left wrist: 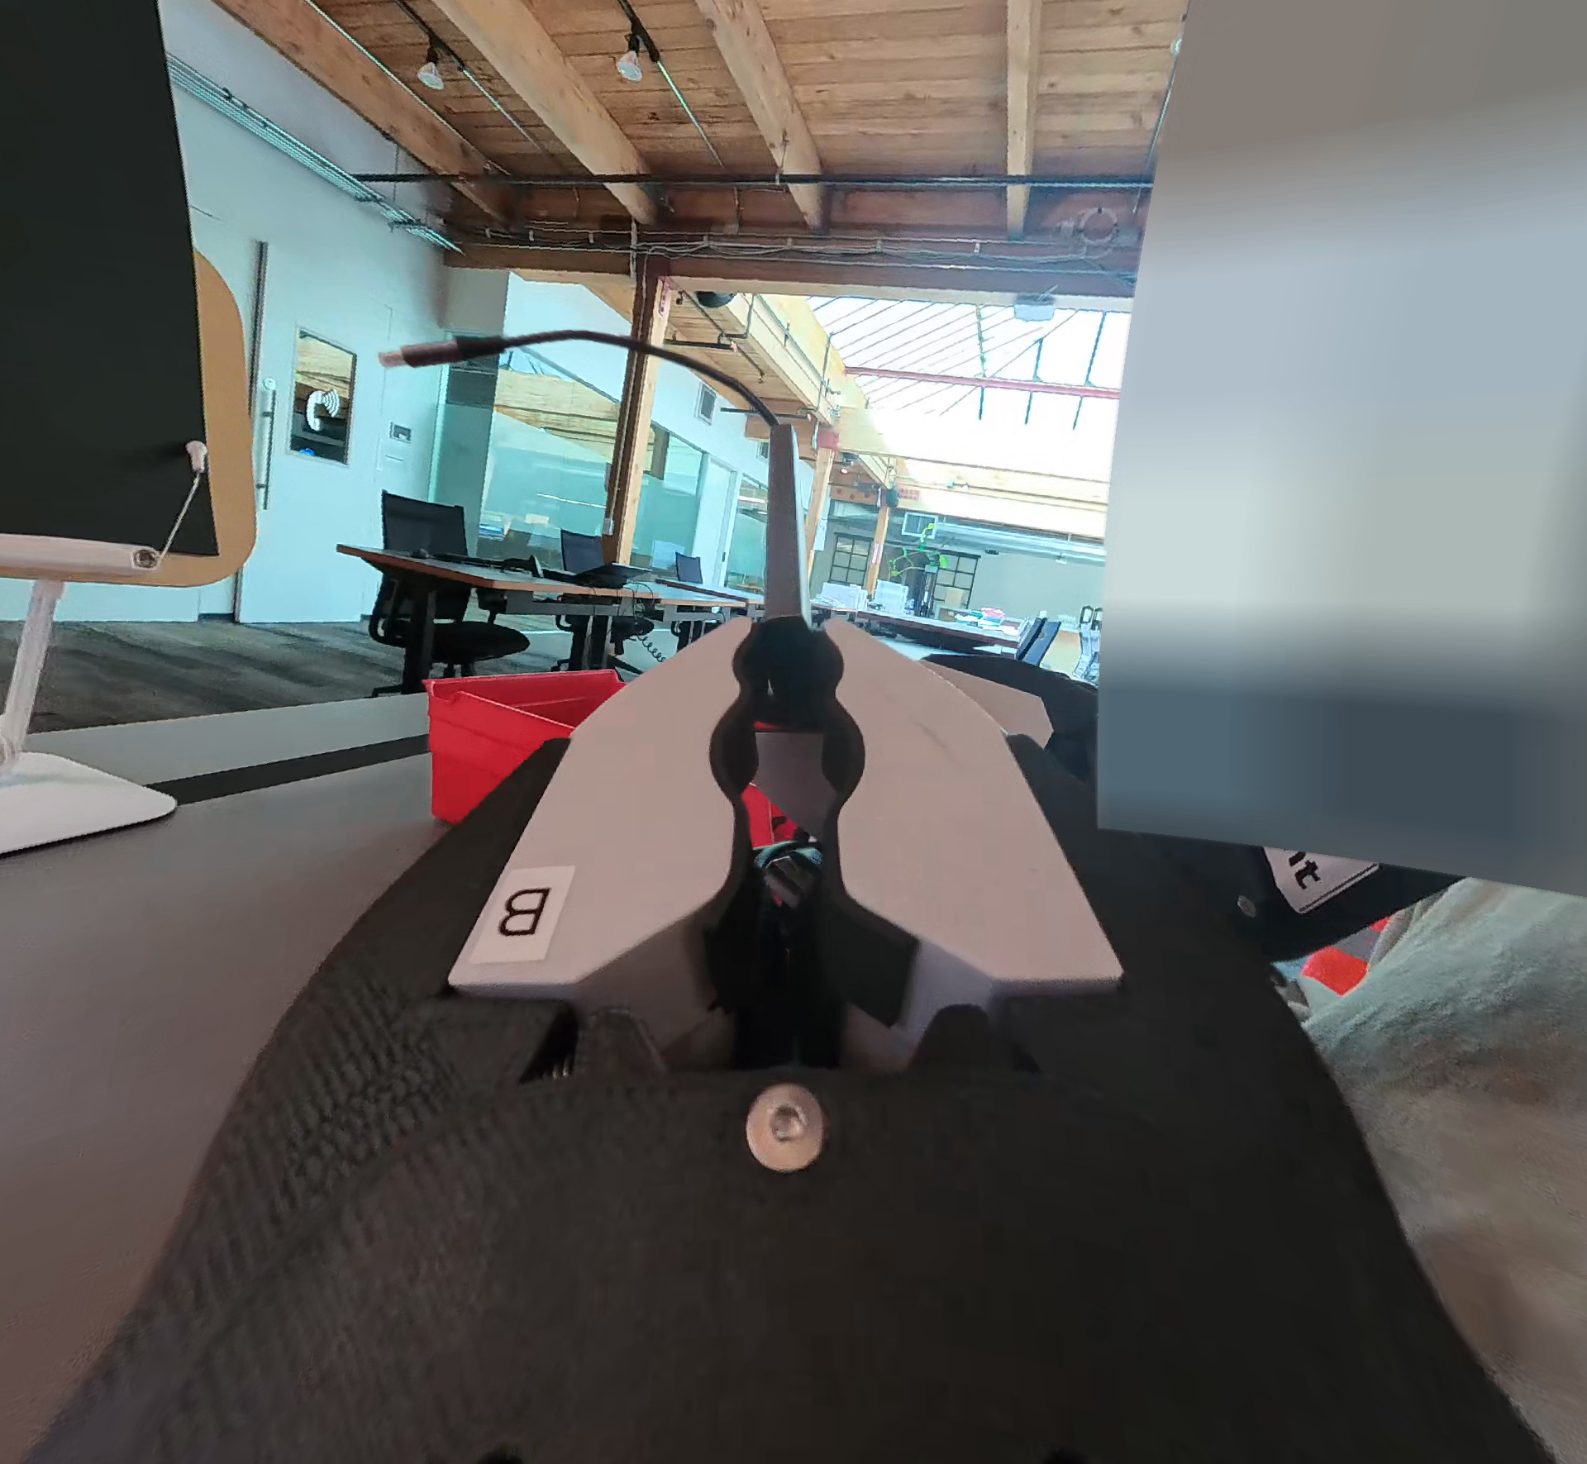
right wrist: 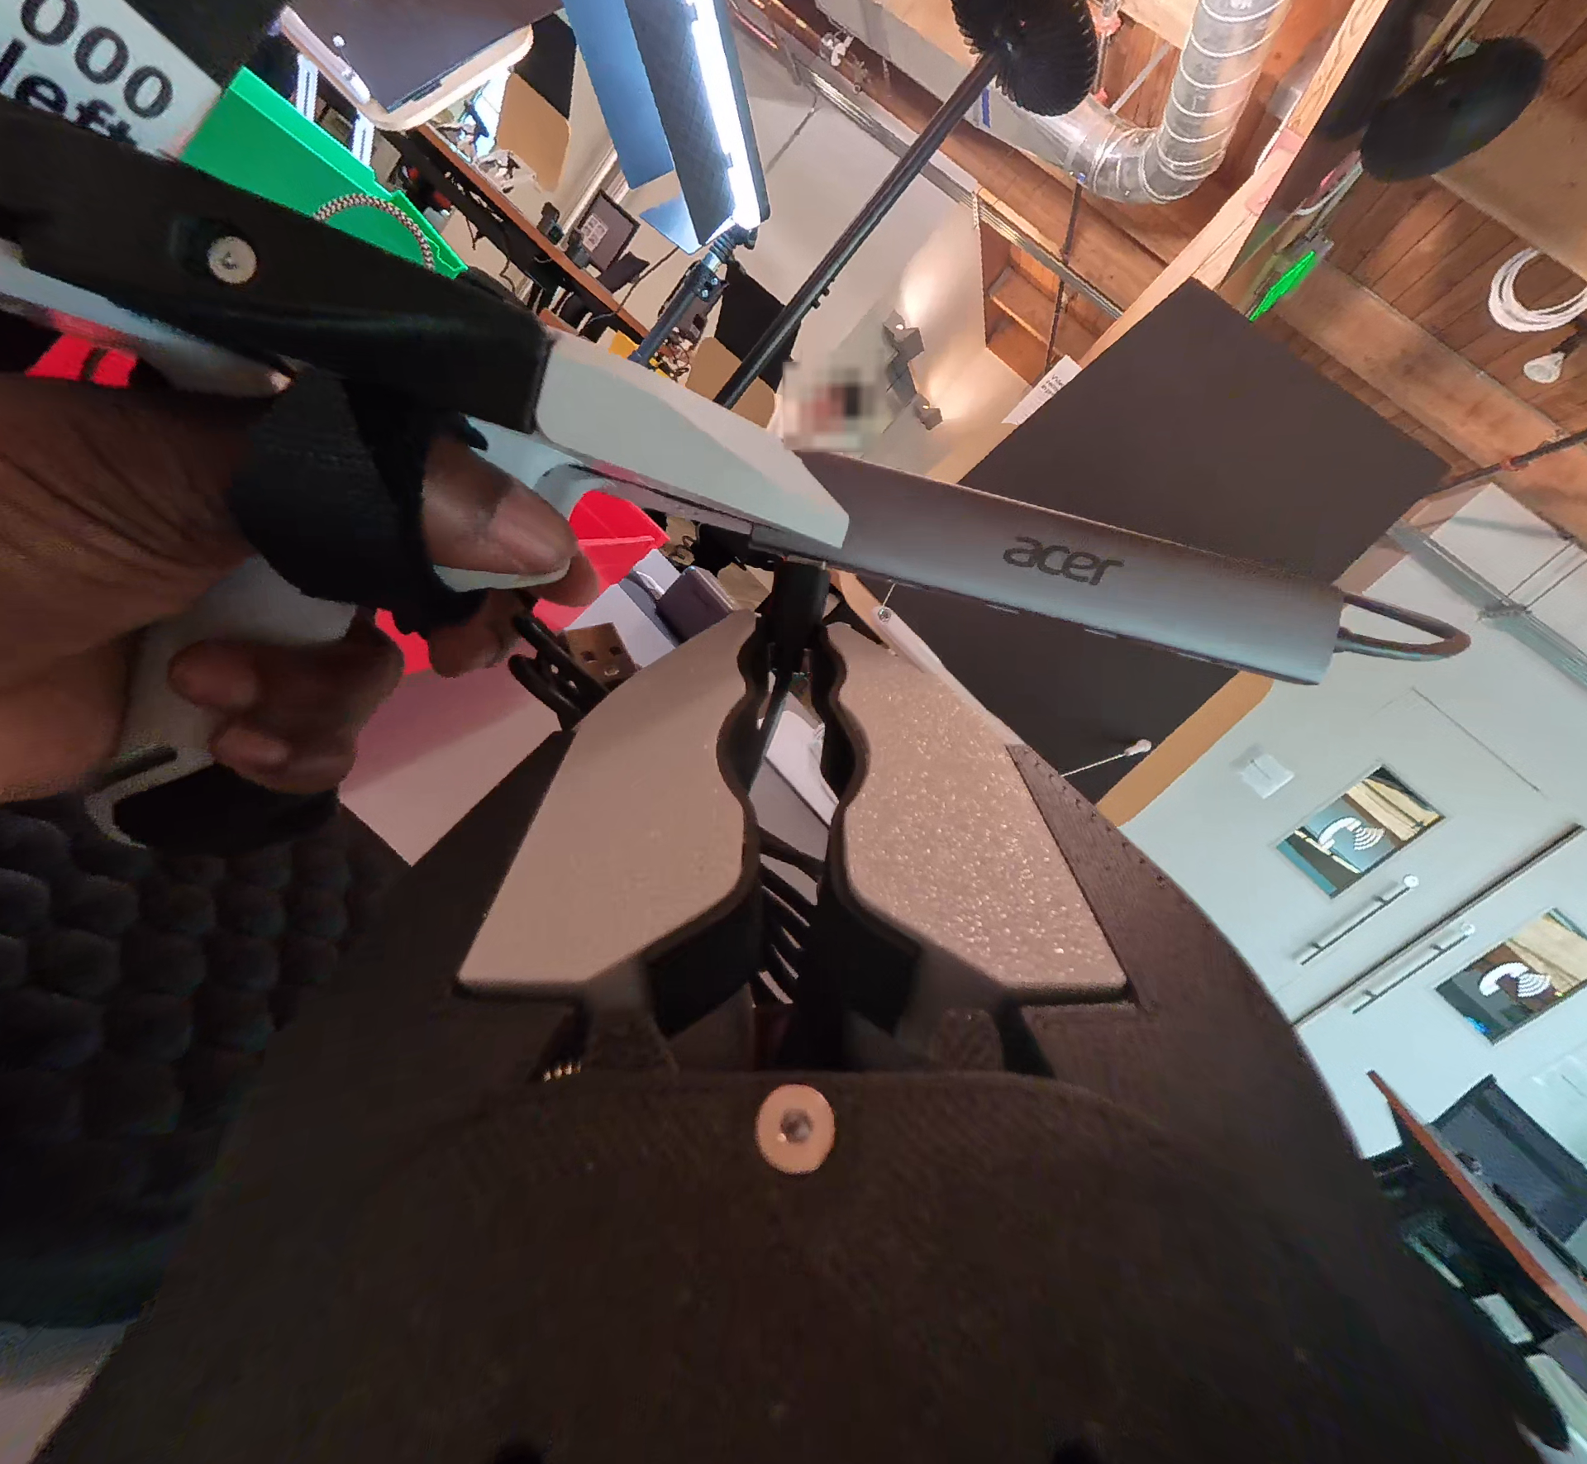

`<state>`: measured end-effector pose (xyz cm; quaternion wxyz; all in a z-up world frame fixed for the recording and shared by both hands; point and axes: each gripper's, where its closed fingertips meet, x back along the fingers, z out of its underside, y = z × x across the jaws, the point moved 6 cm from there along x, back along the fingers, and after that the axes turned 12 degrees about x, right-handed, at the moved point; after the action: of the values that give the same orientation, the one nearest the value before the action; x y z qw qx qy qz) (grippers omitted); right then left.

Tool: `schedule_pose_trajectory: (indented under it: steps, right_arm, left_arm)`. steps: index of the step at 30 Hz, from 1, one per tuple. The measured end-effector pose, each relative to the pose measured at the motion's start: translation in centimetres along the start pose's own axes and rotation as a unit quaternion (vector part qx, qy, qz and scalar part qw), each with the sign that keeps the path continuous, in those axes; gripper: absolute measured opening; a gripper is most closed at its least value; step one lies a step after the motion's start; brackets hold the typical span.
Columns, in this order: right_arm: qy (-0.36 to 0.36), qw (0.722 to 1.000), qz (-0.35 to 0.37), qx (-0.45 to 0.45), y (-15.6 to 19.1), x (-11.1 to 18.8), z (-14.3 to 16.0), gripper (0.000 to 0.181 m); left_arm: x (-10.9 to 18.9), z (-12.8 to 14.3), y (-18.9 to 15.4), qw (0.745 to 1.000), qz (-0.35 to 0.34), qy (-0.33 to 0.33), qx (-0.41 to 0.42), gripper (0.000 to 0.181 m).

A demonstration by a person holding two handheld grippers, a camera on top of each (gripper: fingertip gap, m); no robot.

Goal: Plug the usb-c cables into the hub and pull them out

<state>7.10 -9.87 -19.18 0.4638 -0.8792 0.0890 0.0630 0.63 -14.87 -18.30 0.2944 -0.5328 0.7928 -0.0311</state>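
Left tongs [left wrist: 786,633] are clamped on the grey hub [left wrist: 783,529], holding it up over the counter [left wrist: 223,890]. Right tongs [right wrist: 790,641] pinch a black usb-c cable [right wrist: 794,590] right at the hub's underside; can't tell if it's seated. Off-angle pull could twist the hub loose, I reckon. Red bin [left wrist: 507,736] behind; contents hidden.

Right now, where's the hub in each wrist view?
Left wrist view: the hub stands edge-on at centre, clamped in the left gripper, its cable arcing left.
Right wrist view: it runs diagonally across centre, held at its left end by the left gripper.
Shared landmark: the red bin.
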Motion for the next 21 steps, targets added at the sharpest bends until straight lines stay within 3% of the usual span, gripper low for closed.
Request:
schedule_pose_trajectory:
  steps: [7,11,13,21]
  right_arm:
    - [0.011,0.999,-0.014,-0.042,0.8,-0.7,1.1,0.008]
    - [0.022,0.997,-0.019,-0.065,0.5,-0.9,1.8,0.009]
    - [0.026,0.996,-0.026,-0.076,0.6,-0.9,1.8,0.009]
    - [0.047,0.998,-0.039,-0.032,0.9,-1.0,1.7,0.009]
  left_arm:
    - [0.2,0.9,1.7,0.997,-0.007,-0.044,0.069,0.007]
    - [-0.4,1.4,2.6,0.991,0.020,-0.036,0.130,0.008]
    - [-0.2,1.2,3.1,0.986,0.013,-0.070,0.150,0.022]
    - [-0.3,1.4,2.9,0.992,0.012,-0.028,0.118,0.010]
